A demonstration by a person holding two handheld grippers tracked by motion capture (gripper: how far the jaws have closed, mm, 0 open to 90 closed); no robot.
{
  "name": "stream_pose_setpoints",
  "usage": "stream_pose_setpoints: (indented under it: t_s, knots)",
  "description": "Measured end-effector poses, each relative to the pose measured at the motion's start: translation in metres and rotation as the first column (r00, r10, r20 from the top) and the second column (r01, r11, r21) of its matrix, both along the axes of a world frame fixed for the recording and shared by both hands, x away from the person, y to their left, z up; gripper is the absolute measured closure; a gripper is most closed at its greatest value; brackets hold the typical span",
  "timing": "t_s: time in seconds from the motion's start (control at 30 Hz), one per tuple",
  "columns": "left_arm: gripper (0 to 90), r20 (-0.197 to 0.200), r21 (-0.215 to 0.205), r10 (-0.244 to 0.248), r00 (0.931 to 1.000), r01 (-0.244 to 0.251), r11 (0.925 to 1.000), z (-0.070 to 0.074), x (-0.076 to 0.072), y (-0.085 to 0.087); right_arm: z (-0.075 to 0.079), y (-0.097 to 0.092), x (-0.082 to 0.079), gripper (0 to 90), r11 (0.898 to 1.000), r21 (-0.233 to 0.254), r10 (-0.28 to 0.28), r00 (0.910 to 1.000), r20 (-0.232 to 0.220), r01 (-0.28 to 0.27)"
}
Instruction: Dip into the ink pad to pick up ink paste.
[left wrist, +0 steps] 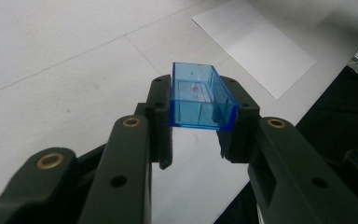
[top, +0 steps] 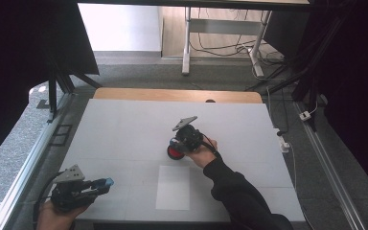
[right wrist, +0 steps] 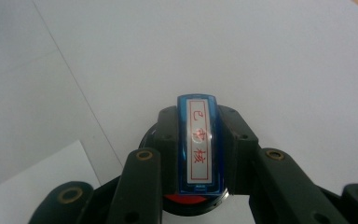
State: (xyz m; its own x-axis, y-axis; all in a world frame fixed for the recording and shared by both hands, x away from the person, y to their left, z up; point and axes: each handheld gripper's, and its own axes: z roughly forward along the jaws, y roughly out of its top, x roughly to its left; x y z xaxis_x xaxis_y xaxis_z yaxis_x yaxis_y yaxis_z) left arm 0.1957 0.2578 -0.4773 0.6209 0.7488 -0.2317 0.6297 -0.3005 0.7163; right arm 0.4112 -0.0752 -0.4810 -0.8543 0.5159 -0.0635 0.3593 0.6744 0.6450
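My left gripper [top: 100, 185] hovers low over the table's near left corner, shut on a clear blue plastic cap [top: 108, 182]. In the left gripper view the cap [left wrist: 200, 100] is a hollow open box pinched between both pads of that gripper [left wrist: 198, 123]. At the table's middle, my right gripper [top: 177, 146] points down, shut on a blue stamp [right wrist: 196, 140] whose white label bears red characters. The stamp stands over a round red ink pad [top: 174, 153]; red shows beneath it [right wrist: 191, 201] in the right gripper view. Whether stamp and pad touch is hidden.
A white sheet of paper [top: 173, 187] lies flat on the pale table [top: 124, 129], between the two grippers and toward the near edge. A wooden strip [top: 177, 94] runs along the far edge. Metal rails flank the table.
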Motion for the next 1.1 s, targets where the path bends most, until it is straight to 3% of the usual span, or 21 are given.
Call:
stream_pose_setpoints:
  t_s: [0.37,0.7,0.97,1.1]
  knots:
    - [68.2,-0.001,-0.004,0.002,1.0,-0.002,1.0,0.0,0.0,0.0,-0.003,-0.009,0.009,71.8,0.997,0.075,-0.018,0.9981,-0.059,0.023]
    - [68.2,0.0,-0.002,-0.008,1.0,0.008,1.0,0.0,0.0,0.0,-0.001,0.0,-0.003,71.6,1.0,-0.006,-0.007,0.9995,0.032,0.007]
    - [68.2,0.0,-0.003,-0.014,0.9999,0.014,0.9999,0.0,-0.001,0.0,-0.001,-0.003,0.0,71.5,1.0,0.026,-0.016,0.9999,0.0,0.016]
    - [68.2,-0.001,-0.003,-0.013,0.9999,0.013,0.9999,0.0,-0.001,0.0,0.007,-0.006,-0.001,71.5,0.999,0.042,-0.02,0.9996,0.021,0.019]
